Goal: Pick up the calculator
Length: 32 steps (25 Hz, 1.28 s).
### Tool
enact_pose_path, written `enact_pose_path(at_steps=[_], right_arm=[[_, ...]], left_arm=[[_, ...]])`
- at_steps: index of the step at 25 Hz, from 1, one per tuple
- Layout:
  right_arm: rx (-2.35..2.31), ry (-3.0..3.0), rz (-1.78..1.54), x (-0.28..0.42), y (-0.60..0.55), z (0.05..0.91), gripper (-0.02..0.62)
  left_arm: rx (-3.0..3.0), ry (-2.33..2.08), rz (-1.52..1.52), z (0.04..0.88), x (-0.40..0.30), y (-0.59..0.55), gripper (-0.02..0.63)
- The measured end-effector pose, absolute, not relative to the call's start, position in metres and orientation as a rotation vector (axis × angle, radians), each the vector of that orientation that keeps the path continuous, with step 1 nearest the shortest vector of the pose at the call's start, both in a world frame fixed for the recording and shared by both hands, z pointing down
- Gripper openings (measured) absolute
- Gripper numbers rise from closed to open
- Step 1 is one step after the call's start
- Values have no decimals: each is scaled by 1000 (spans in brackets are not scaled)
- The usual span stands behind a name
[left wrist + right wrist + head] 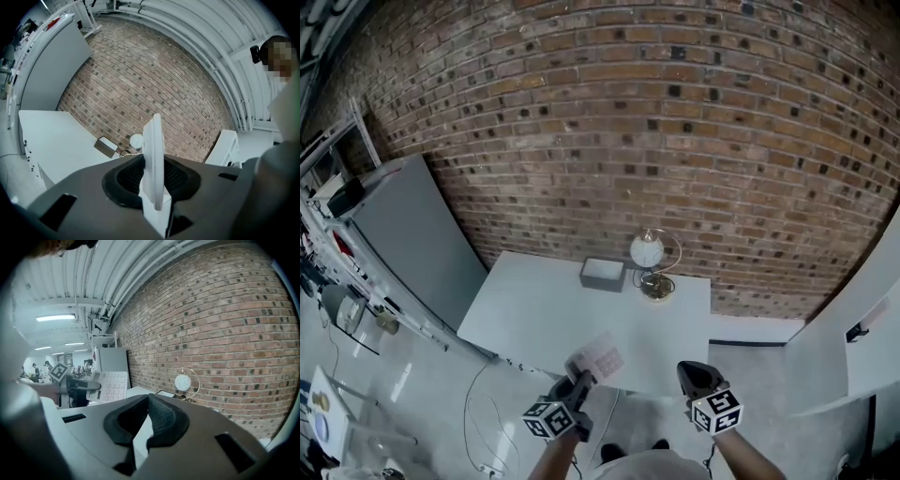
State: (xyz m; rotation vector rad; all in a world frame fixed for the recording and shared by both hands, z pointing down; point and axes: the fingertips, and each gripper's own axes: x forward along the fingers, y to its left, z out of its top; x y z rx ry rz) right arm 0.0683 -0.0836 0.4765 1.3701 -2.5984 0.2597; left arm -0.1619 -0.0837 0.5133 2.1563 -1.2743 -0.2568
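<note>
Calculator [598, 358]: white and flat, with rows of pale keys. It is raised clear of the table, in the air over the table's near edge and left of centre. The left gripper view shows it edge-on and upright between the jaws, and the right gripper view shows its key face. Left gripper [580, 379]: clamped on the near end of the calculator, one pad pressing each flat face, so that the rest of the body stands out beyond the fingertips. Right gripper [695, 376]: jaws closed on each other with nothing between them. It hangs at the table's near edge, to the right of the calculator and apart from it. Table [534, 309]: white top, far edge against the wall. Grey box [603, 274]: low and rectangular, on the far side of the table near the wall. Round white ornament [646, 251]: a ball set inside a gold ring on a gold foot, just right of the grey box, also on the far side of the table. Brick wall [675, 112]: red-brown with darker bricks scattered through it, directly behind the table. Grey panel [408, 244]: tall and flat, at the left of the table beside the wall. White unit [853, 323]: to the right of the table; its details cannot be made out.
</note>
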Motion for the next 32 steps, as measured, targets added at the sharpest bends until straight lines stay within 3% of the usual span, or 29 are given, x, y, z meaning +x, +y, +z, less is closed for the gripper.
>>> enact_pose_path(at_steps=[32], right_arm=[[1392,-2607,187,75,-97,469,9]], left_arm=[[2176,-1239,-252,513,-150,-103,112]])
